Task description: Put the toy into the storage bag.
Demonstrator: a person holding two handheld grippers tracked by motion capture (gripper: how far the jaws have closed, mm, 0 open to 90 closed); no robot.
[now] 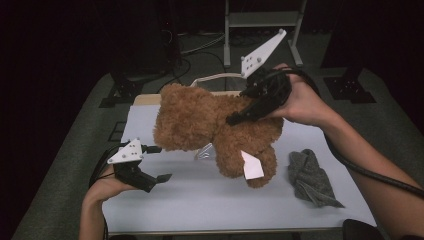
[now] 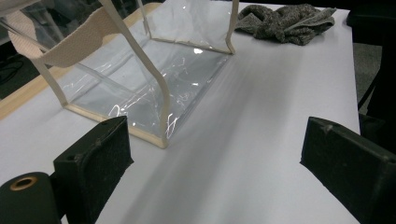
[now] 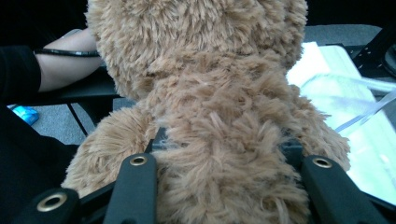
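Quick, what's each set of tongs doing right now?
Left tongs: open, holding nothing, above the white table.
Right tongs: shut on the fluffy brown teddy bear, lifted.

Hidden and cut off

The teddy bear (image 1: 215, 127) covers most of the clear bag (image 1: 207, 150) in the high view; the right gripper view crops the bear's head and legs.

Black grippers (image 1: 150, 177) — grey three-cornered plates, brass-ringed jaws, thick black cables
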